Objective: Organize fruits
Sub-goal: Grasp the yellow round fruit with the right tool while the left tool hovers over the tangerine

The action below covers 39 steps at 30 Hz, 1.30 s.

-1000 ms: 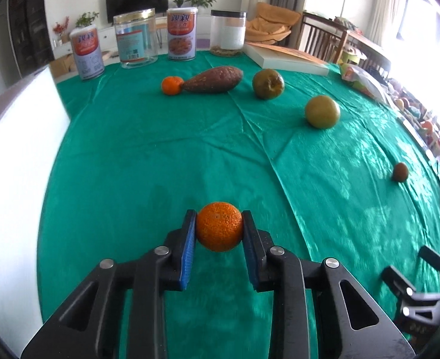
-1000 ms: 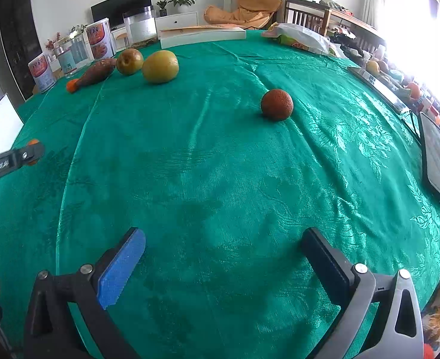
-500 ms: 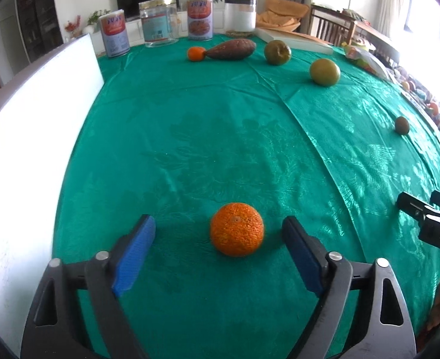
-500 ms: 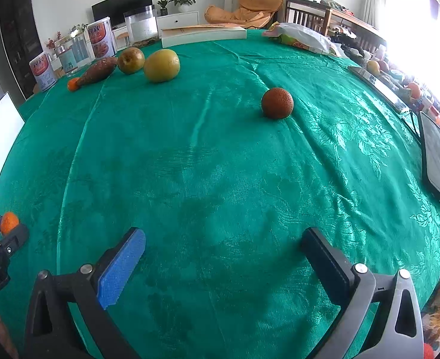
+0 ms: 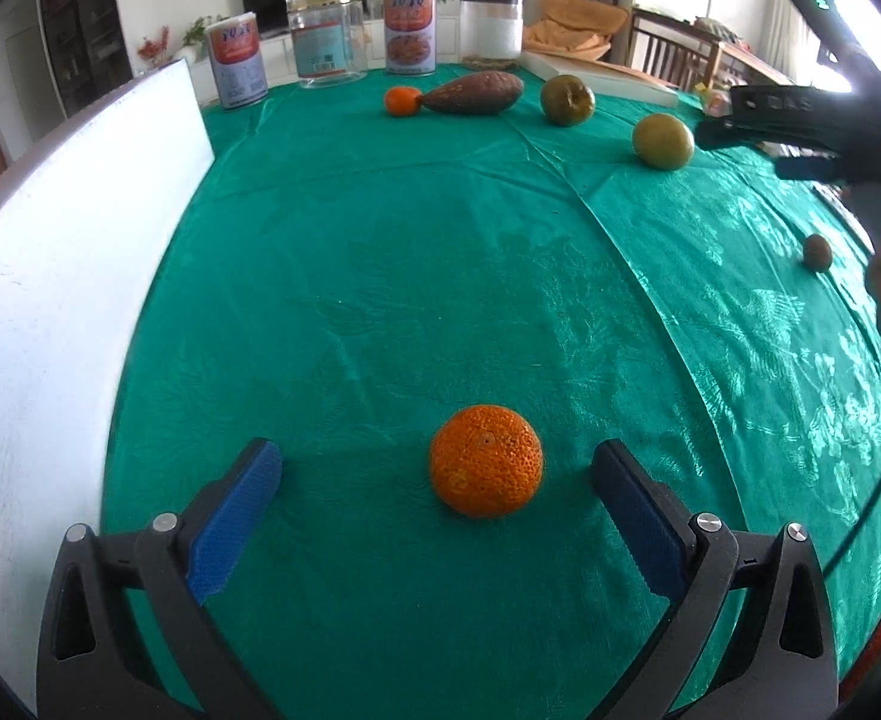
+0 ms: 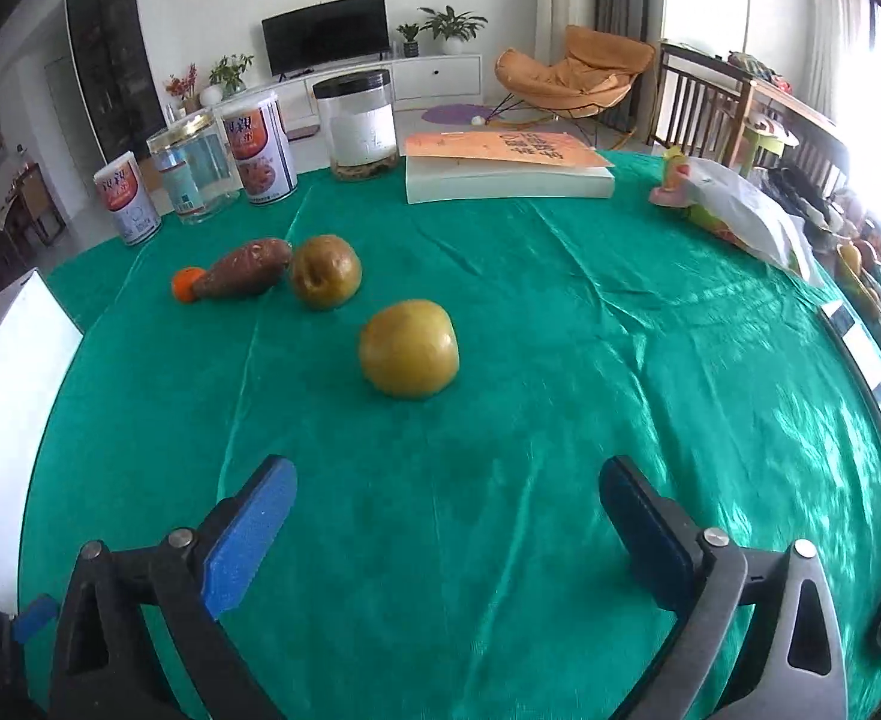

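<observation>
An orange mandarin (image 5: 486, 461) rests on the green tablecloth between the open jaws of my left gripper (image 5: 437, 468), touching neither pad. Farther back lie a small mandarin (image 5: 402, 101), a sweet potato (image 5: 476, 93), a brownish pear (image 5: 567, 99), a yellow-green pear (image 5: 662, 140) and a small brown fruit (image 5: 817, 252). My right gripper (image 6: 449, 489) is open and empty, a little short of the yellow-green pear (image 6: 409, 348). The brownish pear (image 6: 325, 270), sweet potato (image 6: 243, 269) and small mandarin (image 6: 185, 284) lie beyond it. The right gripper also shows in the left wrist view (image 5: 800, 126).
A white board (image 5: 50, 276) stands along the table's left side. Cans and jars (image 6: 254, 147) line the back edge, with a thick book (image 6: 506, 171) and a plastic bag (image 6: 740, 210) at the back right. Flat dark devices (image 6: 872, 354) lie at the right edge.
My left gripper opened and let the mandarin down onto the cloth, then drew back slightly. My right gripper moved forward and left, from the small brown fruit's side toward the yellow-green pear.
</observation>
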Each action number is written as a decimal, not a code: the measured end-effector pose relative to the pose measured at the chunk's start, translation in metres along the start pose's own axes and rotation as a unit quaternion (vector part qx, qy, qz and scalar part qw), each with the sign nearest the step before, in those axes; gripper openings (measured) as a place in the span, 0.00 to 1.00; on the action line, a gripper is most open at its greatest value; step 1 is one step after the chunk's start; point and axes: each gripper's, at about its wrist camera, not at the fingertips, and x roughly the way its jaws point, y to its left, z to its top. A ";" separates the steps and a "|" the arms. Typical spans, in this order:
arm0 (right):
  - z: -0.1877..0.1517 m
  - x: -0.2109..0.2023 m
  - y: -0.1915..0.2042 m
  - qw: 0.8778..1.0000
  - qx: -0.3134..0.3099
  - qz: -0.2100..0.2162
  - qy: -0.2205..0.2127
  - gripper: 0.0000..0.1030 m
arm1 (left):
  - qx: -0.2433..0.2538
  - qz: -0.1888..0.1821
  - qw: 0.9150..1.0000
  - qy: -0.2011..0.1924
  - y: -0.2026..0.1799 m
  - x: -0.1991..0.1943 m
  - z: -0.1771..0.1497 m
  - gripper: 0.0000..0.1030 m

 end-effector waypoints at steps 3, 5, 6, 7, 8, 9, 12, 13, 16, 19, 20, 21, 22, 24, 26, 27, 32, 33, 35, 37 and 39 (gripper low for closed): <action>0.026 0.028 0.006 1.000 -0.007 -0.011 0.016 0.86 | 0.000 0.000 1.000 0.000 0.000 0.000 0.000 1.00; 0.034 0.042 0.011 0.999 -0.012 -0.013 0.029 0.82 | 0.000 0.000 1.000 0.000 0.000 0.000 0.000 1.00; 0.037 0.049 0.013 0.999 -0.015 -0.014 0.040 0.79 | 0.000 0.000 1.000 0.000 0.000 0.000 0.000 1.00; 0.038 0.056 0.014 0.998 -0.018 -0.013 0.053 0.63 | 0.000 0.000 1.000 0.000 0.000 0.000 0.000 1.00; 0.039 0.061 0.014 0.998 -0.017 -0.007 0.066 0.49 | 0.000 0.000 1.000 0.000 0.000 0.000 0.000 1.00; 0.040 0.062 0.015 0.997 -0.017 -0.012 0.070 0.50 | 0.000 0.000 1.000 0.000 0.000 0.000 0.000 1.00; 0.032 0.054 0.013 0.997 -0.010 -0.005 0.074 0.49 | 0.000 0.000 1.000 0.000 0.000 0.000 0.000 1.00; 0.027 0.049 0.011 0.997 -0.001 0.009 0.073 0.49 | 0.000 0.000 1.000 0.000 0.000 0.000 0.000 1.00; 0.008 0.024 0.006 0.995 0.024 0.065 0.074 0.49 | 0.000 0.000 1.000 0.000 0.000 0.000 0.000 1.00; -0.020 -0.008 0.007 0.987 0.046 0.134 0.075 0.49 | 0.000 0.000 1.000 0.000 0.000 0.000 0.000 1.00; -0.031 -0.019 0.009 0.985 0.049 0.152 0.073 0.49 | 0.000 0.000 1.000 0.000 0.000 0.000 0.000 1.00; -0.043 -0.030 0.012 0.982 0.049 0.166 0.070 0.49 | 0.000 0.000 1.000 0.000 0.000 0.000 0.000 1.00; -0.056 -0.041 0.017 0.981 0.045 0.177 0.066 0.49 | 0.000 0.000 1.000 0.000 0.000 0.000 0.000 1.00; -0.082 -0.061 0.032 0.982 0.021 0.180 0.054 0.49 | 0.000 0.000 1.000 0.000 0.000 0.000 0.000 1.00; -0.108 -0.077 0.049 0.988 -0.020 0.150 0.033 0.49 | 0.000 0.000 1.000 0.000 0.000 0.000 0.000 1.00; -0.119 -0.081 0.056 0.990 -0.036 0.134 0.026 0.49 | 0.000 0.000 1.000 0.000 0.000 0.000 0.000 1.00; -0.150 -0.083 0.064 0.994 -0.060 0.087 0.017 0.49 | 0.000 0.000 1.000 0.000 0.000 0.000 0.000 1.00; -0.154 -0.079 0.061 0.995 -0.056 0.086 0.020 0.49 | 0.000 -0.001 1.000 0.000 0.000 0.000 0.000 1.00; -0.160 -0.076 0.053 0.994 -0.039 0.098 0.016 0.50 | 0.000 -0.003 1.000 0.000 0.001 0.000 0.000 1.00; -0.166 -0.080 0.045 0.994 -0.026 0.107 0.004 0.51 | 0.002 -0.006 1.000 0.001 0.002 -0.001 -0.001 1.00; -0.171 -0.081 0.040 0.994 -0.015 0.105 -0.003 0.60 | 0.005 -0.008 1.000 0.001 0.001 -0.002 -0.002 1.00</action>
